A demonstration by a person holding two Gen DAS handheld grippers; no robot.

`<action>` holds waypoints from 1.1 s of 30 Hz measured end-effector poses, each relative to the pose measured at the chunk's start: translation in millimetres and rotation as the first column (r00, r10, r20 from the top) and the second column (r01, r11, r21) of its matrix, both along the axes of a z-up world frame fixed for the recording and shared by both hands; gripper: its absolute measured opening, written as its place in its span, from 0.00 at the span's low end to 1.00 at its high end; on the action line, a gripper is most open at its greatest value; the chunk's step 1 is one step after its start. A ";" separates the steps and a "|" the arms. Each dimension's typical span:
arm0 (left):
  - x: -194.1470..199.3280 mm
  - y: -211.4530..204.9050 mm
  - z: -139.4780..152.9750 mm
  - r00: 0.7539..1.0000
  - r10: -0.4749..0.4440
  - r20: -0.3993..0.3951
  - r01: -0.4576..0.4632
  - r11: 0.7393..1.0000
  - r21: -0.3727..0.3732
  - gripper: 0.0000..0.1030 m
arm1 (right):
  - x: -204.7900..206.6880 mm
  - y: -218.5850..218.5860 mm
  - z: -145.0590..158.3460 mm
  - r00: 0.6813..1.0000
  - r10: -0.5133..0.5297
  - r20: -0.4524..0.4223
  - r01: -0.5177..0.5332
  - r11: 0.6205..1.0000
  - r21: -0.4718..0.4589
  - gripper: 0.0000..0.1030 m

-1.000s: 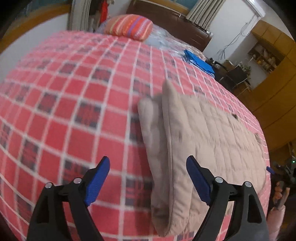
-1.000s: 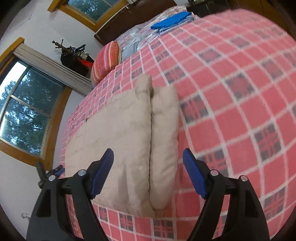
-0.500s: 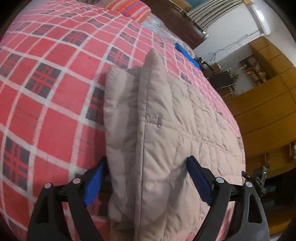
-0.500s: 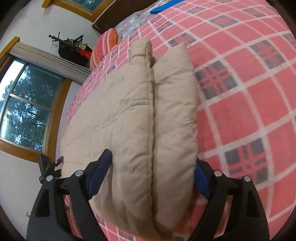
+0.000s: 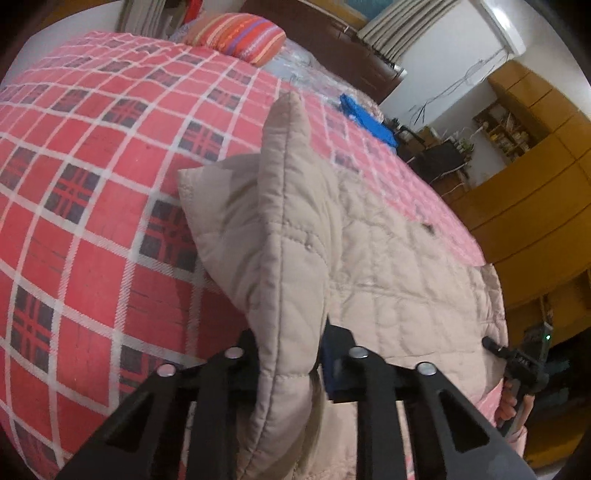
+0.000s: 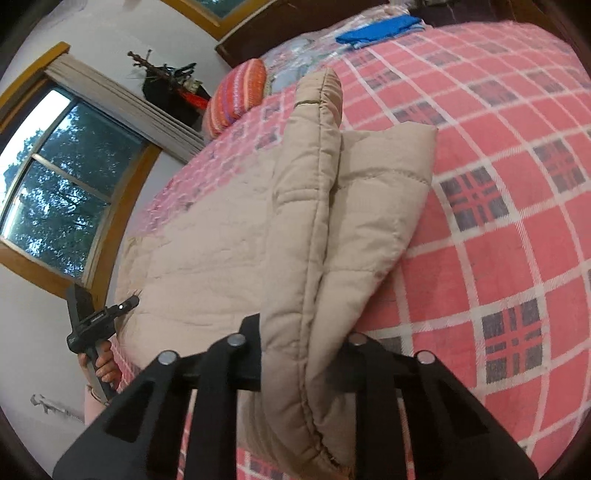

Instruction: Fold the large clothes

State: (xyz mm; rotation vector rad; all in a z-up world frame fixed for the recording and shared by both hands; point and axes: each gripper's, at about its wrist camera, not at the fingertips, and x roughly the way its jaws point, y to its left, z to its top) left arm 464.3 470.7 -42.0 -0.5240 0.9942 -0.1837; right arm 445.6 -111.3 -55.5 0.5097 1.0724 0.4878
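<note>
Home bedroom, we record: bed under a red plaid blanket point(image 5: 92, 177); striped pillow point(image 5: 240, 35) at upper centre; dark wooden headboard point(image 5: 332, 48); wood-framed window point(image 6: 55, 199) with curtain point(image 6: 122, 107) at left; yellow wooden cabinets point(image 5: 535, 192) at right.

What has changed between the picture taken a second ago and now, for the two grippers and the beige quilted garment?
Both grippers moved in from open and clear of the cloth: the left gripper and right gripper have shut on opposite ends of the beige quilted garment, lifting its folded edges. The plaid blanket, striped pillow and blue cloth stayed put.
</note>
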 end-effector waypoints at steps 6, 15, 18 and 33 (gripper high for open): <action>-21.5 4.4 29.3 0.998 -0.020 0.055 0.020 1.000 -0.007 0.15 | -24.0 0.6 34.9 0.998 0.034 0.059 -0.032 0.999 -0.036 0.15; -100.0 -13.7 67.2 0.987 -0.087 0.132 0.077 0.994 0.078 0.15 | -97.3 -10.5 76.0 0.987 0.085 0.134 -0.073 0.993 -0.087 0.14; -136.9 -13.6 71.5 0.986 -0.099 0.132 0.090 0.993 0.072 0.15 | -128.9 -14.4 81.7 0.983 0.101 0.152 -0.088 0.992 -0.094 0.14; -271.7 -9.8 42.2 0.982 -0.129 0.136 0.115 0.988 0.107 0.18 | -246.9 -19.6 57.0 0.975 0.152 0.165 -0.135 0.985 -0.111 0.15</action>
